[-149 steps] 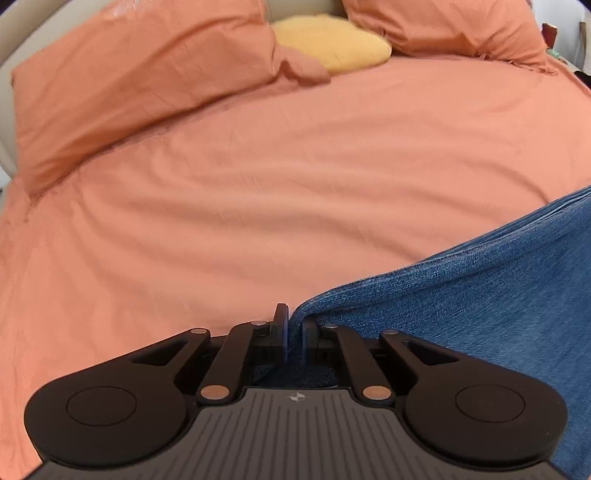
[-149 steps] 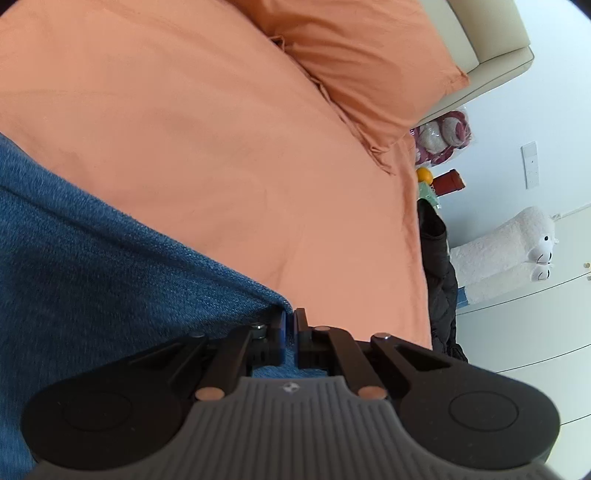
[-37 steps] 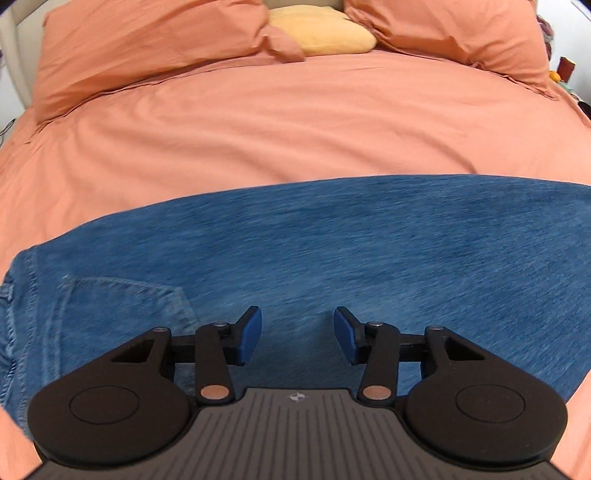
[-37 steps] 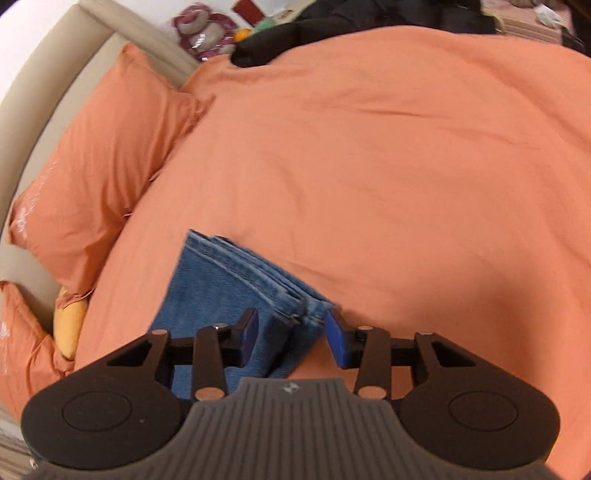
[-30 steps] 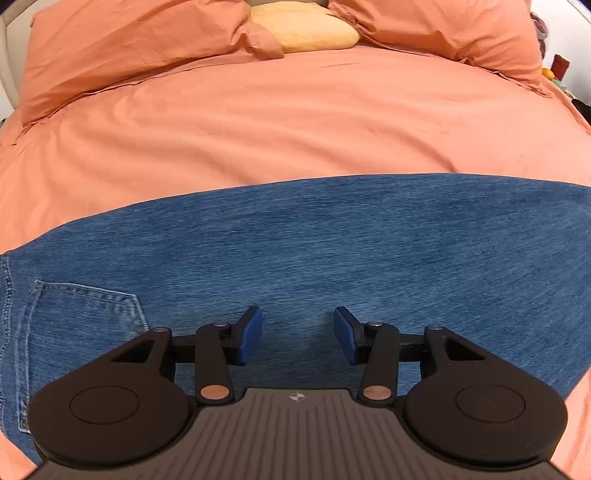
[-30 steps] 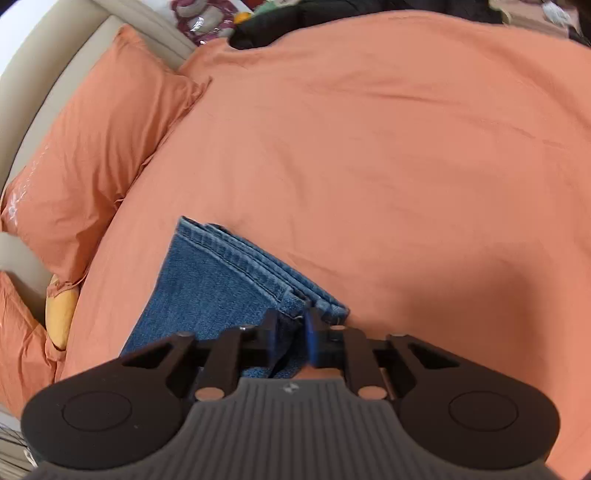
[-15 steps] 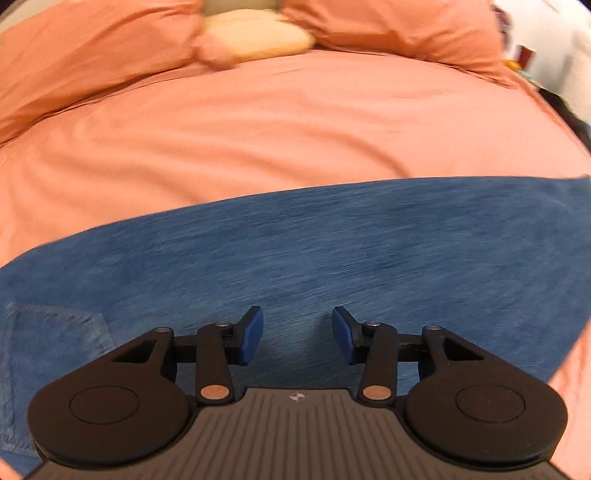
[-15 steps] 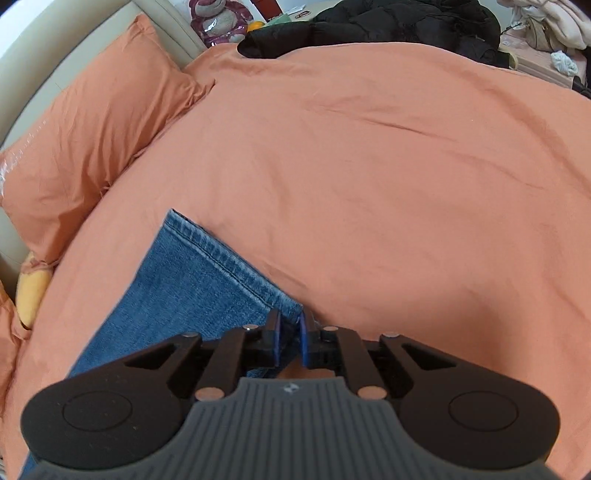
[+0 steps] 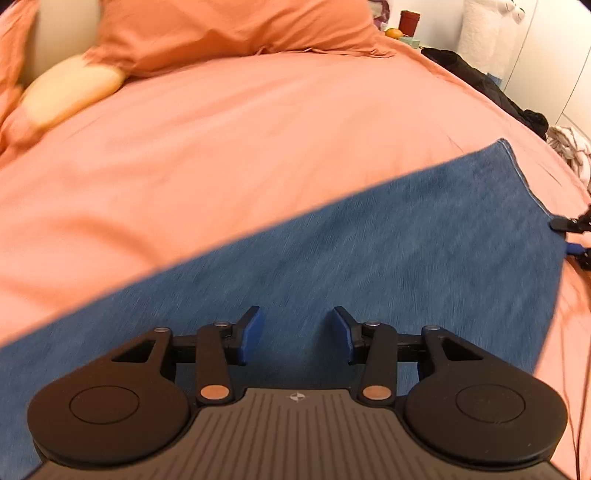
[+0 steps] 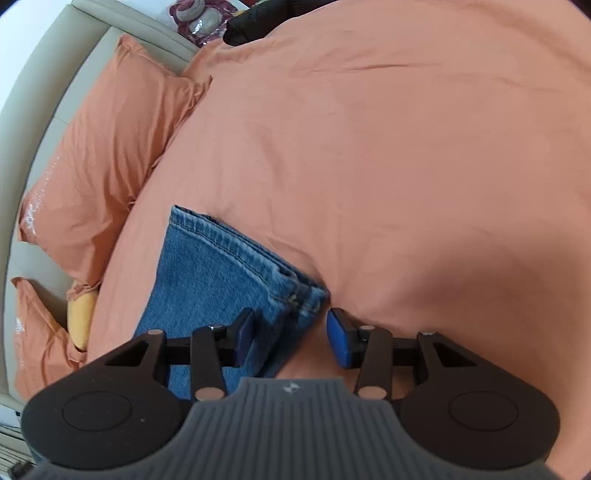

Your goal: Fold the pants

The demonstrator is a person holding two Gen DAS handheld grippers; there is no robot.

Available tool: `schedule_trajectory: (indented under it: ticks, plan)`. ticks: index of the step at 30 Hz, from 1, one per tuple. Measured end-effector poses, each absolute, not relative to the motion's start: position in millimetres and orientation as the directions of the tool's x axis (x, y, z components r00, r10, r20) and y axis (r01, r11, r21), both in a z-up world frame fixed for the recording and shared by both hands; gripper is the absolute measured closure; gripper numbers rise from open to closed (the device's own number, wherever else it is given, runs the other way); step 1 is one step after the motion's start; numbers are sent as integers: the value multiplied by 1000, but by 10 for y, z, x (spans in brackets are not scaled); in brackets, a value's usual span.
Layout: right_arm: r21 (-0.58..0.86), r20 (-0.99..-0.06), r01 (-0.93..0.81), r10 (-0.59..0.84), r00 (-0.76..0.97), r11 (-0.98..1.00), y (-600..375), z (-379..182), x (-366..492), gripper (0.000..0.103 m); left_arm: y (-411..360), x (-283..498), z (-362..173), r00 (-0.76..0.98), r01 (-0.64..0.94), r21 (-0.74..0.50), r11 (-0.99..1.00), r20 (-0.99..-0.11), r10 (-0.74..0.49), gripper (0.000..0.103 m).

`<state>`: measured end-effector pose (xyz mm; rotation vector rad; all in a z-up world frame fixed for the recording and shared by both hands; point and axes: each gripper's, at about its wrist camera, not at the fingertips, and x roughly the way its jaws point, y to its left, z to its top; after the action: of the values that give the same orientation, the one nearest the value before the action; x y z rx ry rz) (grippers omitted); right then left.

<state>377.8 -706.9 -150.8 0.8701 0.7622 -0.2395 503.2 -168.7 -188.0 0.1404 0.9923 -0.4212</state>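
Where pants (image 10: 207, 280) lie, pillows (image 10: 110, 147) beyond

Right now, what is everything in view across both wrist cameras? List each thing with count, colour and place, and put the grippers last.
jeans: one pair, blue denim, laid flat on the bed, hem end by the right gripper.
duvet: one, orange, covering the bed under the jeans.
pillows: at least two, orange, at the head of the bed.
cushion: one, yellow, between the pillows.
headboard: one, beige, behind the pillows.
dark clothing: one heap, black, at the bed's far edge.
plush toy: one, pink, beyond the headboard.
left gripper: black with blue pads, open above the jeans.
right gripper: black with blue pads, open at the hem.
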Motion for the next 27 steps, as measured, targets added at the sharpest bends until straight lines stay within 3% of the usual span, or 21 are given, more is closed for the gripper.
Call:
schedule_trajectory:
  ticks: [10, 20, 22, 24, 27]
  plan:
    - [614, -670, 348, 236, 704, 708, -7311, -1567, 4089, 69, -2287, 5458, -1983, 478, 485, 74, 871, -856, -194, 57]
    - [508, -758, 213, 316, 571, 835, -7284, -1415, 4754, 62, -2331, 5564, -2030, 462, 490, 66, 870, -865, -195, 58]
    - [482, -771, 188, 312, 556, 856, -7216, -1414, 4857, 72, -2381, 5581, -2018, 467, 493, 81, 866, -865, -185, 58]
    - [442, -788, 179, 285, 546, 879, -7166, -1400, 4905, 89, -2415, 5549, -1959, 479, 498, 100, 861, -860, -177, 59]
    - [414, -790, 172, 259, 556, 894, -7129, -1312, 4880, 94, -2375, 5438, -1830, 521, 496, 120, 860, -833, -185, 65]
